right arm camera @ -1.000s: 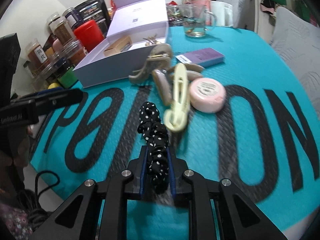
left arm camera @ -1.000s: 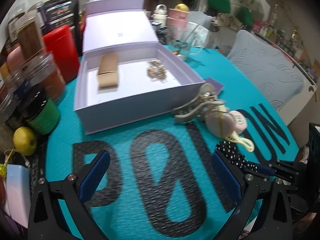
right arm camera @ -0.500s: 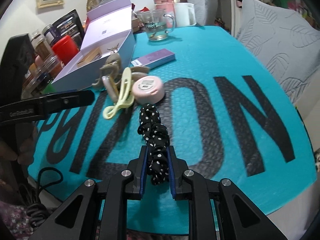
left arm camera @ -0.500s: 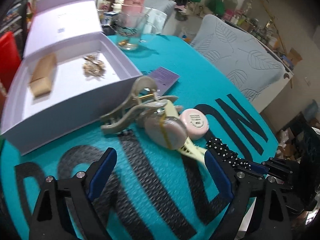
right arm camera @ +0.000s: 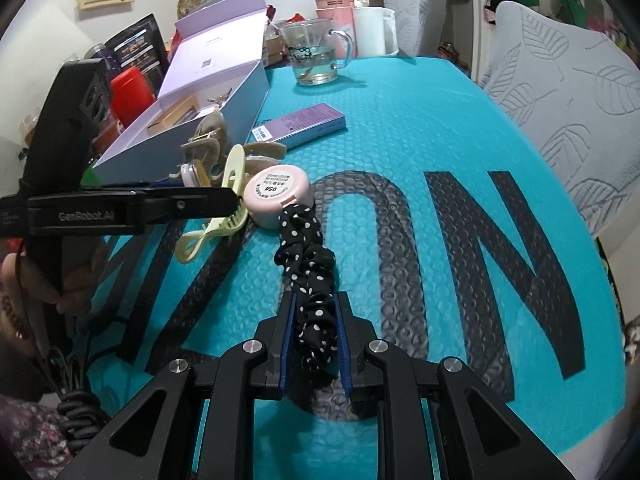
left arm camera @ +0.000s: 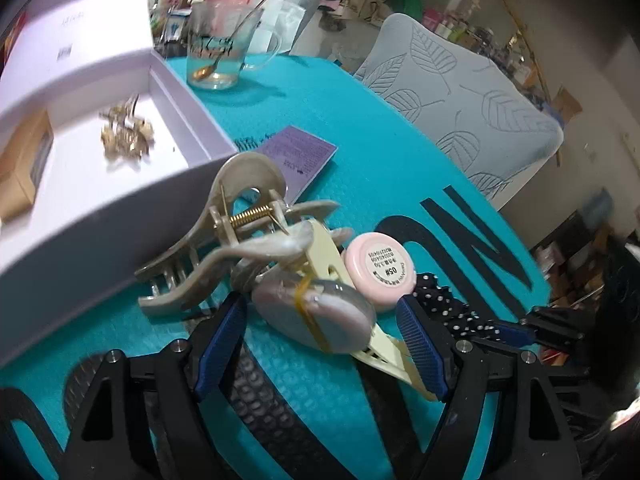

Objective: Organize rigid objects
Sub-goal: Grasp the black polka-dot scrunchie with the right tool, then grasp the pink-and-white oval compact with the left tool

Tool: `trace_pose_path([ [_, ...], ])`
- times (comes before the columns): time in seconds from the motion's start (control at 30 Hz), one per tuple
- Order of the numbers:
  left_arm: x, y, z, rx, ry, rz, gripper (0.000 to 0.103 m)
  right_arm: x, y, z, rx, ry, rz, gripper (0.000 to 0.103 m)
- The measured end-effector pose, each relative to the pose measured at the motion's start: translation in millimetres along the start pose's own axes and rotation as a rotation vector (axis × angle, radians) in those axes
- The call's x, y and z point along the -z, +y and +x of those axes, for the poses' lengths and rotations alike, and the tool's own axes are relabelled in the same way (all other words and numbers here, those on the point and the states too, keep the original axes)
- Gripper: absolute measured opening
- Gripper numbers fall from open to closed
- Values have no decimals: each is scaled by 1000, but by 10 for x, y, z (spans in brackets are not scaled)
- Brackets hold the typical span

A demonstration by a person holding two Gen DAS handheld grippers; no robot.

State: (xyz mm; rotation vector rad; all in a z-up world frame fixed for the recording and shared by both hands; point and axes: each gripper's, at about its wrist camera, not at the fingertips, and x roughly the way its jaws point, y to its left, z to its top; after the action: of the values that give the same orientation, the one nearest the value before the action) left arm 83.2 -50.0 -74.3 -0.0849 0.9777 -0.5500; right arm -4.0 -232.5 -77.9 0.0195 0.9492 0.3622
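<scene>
A pile of hair clips lies on the teal mat: a beige claw clip [left arm camera: 224, 232], a pearly clip with a yellow band [left arm camera: 316, 312], a cream clip [right arm camera: 224, 200] and a pink round compact [left arm camera: 380, 268]. My left gripper [left arm camera: 320, 340] is open, its fingers either side of the pearly clip. My right gripper [right arm camera: 316, 328] is shut on a black polka-dot scrunchie [right arm camera: 308, 256], which stretches to the compact [right arm camera: 276, 192]. An open lilac box [left arm camera: 120, 184] holds a tan case [left arm camera: 20, 168] and gold trinkets [left arm camera: 124, 136].
A purple card box [right arm camera: 300, 124] and a glass mug with a spoon [right arm camera: 316, 56] lie behind the pile. Jars and a red tin [right arm camera: 132, 92] stand left of the lilac box. A grey chair [left arm camera: 460, 100] is past the table's far edge.
My left gripper has moved forward and right, up to the clip pile, and now straddles the pearly clip. My right gripper has drawn back to the right with the scrunchie.
</scene>
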Motion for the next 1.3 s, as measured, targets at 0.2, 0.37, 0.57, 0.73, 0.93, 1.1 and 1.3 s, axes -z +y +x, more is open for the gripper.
trace_pose_path([
  [0.2,0,2,2,-21,-20,1,53,-10,-14,10,-5,-2,4,18],
  [0.37,56,-51,-84,-54,-43,38,52,-1,11,-1,-4,-3,0,18],
  [0.57,107,-75,-261,-70,-75,42,52,18,51,-4,-5,-3,-12,18],
  [0.73,193,-55,-390,-88,-84,27,52,43,143,-5,-30,4,-37,19],
  [0.93,306,-23,-524,-95,-75,2,52,71,305,-6,-25,-24,-98,32],
  [1.1,339,-2,-563,-107,-71,-13,52,43,379,82,25,-45,-126,37],
  [1.3,385,50,-587,-139,-78,-49,52,-5,333,115,41,-49,-106,18],
])
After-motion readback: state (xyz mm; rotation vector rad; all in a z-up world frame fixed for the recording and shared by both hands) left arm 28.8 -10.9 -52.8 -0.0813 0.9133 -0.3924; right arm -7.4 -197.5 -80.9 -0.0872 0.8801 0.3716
